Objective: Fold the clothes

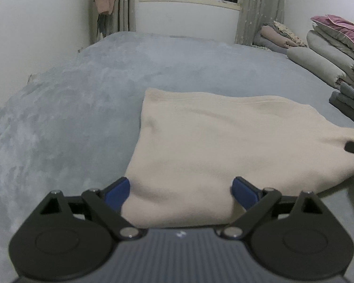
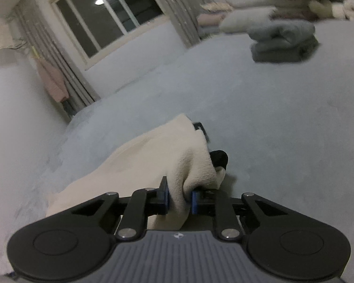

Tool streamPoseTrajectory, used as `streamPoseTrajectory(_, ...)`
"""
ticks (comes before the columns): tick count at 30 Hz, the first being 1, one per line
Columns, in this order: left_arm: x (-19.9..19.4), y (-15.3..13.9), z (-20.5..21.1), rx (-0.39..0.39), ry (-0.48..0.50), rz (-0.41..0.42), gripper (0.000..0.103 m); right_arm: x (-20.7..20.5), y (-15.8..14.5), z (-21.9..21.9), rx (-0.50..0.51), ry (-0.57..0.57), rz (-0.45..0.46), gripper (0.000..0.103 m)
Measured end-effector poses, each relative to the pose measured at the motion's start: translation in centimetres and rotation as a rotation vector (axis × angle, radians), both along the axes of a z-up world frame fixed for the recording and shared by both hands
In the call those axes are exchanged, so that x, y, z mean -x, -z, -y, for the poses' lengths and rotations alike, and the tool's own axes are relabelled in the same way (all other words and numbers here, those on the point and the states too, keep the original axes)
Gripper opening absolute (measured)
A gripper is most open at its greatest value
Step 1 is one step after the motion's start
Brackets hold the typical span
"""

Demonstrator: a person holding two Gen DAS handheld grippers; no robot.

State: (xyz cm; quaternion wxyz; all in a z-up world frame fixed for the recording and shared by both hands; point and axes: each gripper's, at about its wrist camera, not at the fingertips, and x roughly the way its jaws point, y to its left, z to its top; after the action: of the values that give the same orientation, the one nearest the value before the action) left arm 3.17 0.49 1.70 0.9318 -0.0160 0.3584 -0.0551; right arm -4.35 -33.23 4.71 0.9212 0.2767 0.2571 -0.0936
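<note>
My 2 views are dim and bluish, lit from indoors; a lamp reflects as a bright spot in the dark window. Fisheye bends the walls and blackens the corners. My right view is tilted and smeared, worst on the towels. A soft shadow sits under the cloth.

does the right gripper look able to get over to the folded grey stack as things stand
Probably not yet: the right gripper is shut on the cream garment. The bed cover between it and the grey stack looks bare, so only the grip holds it back.
</note>
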Motion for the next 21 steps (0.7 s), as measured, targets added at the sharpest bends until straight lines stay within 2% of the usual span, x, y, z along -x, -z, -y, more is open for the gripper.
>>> streamPoseTrajectory(3,-0.5,0.8,-1.6,0.086,-0.006,-0.042,0.097,-0.1,0.8,1.2,-0.048,0.011,-0.022,0.016)
streamPoseTrajectory(10,-0.5,0.2,-2.7,0.111,-0.013,-0.059,0.097,0.4,1.8,4.2,-0.235,0.041,-0.030,0.019)
streamPoseTrajectory(12,-0.4,-0.4,-3.1,0.119,-0.020,-0.061,0.096,0.4,1.9,4.4,-0.231,0.038,-0.040,0.019)
streamPoseTrajectory(15,-0.1,-1.5,-3.9,0.066,-0.066,-0.025,0.094,0.4,1.2,4.0,-0.175,0.043,-0.052,0.019)
streamPoseTrajectory(17,-0.1,-1.7,-4.8,0.039,-0.096,-0.017,0.094,0.6,1.1,4.2,-0.177,0.051,-0.059,0.020)
streamPoseTrajectory(21,-0.6,-1.4,-6.9,0.149,-0.118,-0.072,0.094,1.2,1.0,5.0,-0.204,0.077,-0.062,0.030)
